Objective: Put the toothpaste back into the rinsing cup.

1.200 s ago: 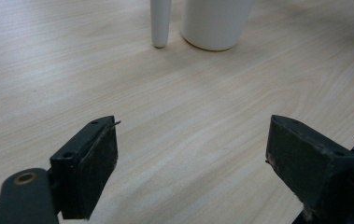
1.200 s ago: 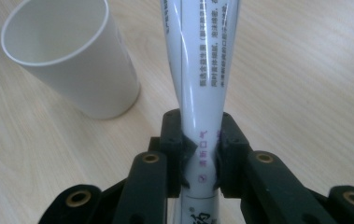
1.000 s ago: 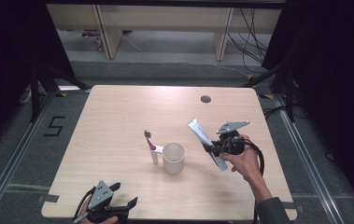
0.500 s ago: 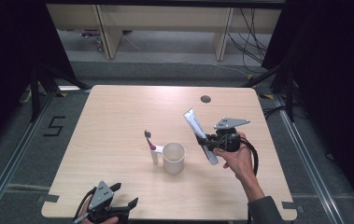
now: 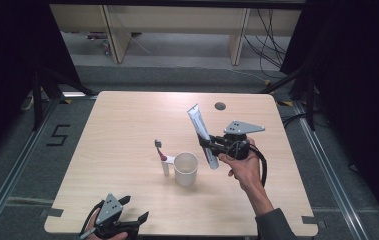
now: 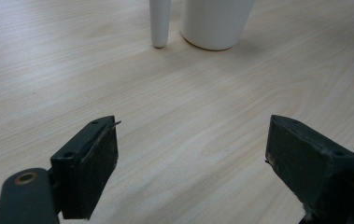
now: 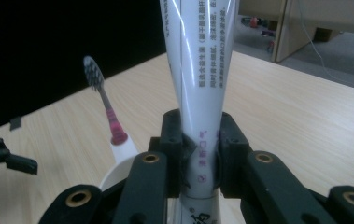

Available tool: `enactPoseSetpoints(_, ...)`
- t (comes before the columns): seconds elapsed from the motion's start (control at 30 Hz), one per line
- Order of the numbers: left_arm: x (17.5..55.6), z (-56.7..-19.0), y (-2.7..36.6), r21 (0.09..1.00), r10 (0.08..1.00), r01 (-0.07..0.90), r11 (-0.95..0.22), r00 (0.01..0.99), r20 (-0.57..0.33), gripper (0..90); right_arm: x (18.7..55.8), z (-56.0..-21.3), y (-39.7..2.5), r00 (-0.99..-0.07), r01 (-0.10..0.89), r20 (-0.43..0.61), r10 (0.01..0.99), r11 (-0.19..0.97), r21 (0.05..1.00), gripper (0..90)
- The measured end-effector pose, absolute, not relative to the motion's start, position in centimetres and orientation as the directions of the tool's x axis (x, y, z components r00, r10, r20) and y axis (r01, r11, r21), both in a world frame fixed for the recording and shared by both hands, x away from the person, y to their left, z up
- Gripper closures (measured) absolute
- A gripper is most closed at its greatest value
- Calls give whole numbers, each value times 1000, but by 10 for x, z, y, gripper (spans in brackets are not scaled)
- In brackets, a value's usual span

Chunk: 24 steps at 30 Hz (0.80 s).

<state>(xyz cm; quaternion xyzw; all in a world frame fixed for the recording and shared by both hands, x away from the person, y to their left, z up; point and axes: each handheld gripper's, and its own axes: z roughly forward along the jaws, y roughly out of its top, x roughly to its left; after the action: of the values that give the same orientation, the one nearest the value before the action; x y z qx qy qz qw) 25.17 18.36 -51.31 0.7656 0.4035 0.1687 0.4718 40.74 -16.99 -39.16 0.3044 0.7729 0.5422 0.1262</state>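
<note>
right tool (image 5: 211,146) clamps the toothpaste tube (image 5: 200,131) near its lower end, tilted above the table (image 5: 127,115) beside the cup (image 5: 185,169), likely lining up a drop-in. left tool (image 5: 136,220) rests apart by the near edge.

The light wood-grain rectangular counter (image 5: 127,130) carries a white cylindrical cup (image 5: 185,169) near its centre. A white-handled toothbrush with a pink neck (image 5: 163,159) stands upright just beside the cup. A small dark round grommet (image 5: 220,106) sits near the far edge.

Black claw (image 7: 198,163), brass-ringed screws, grey triangular top plate, black cable; dark grey sleeve (image 5: 275,226).
</note>
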Motion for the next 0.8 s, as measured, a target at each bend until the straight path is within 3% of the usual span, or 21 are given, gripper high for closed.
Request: enactPoseSetpoints(0.8, 253, -512, 186, 860, 776, 458, -225, 618, -126, 165, 408, -392, -125, -812, 311, 187, 552, 139, 940, 765)
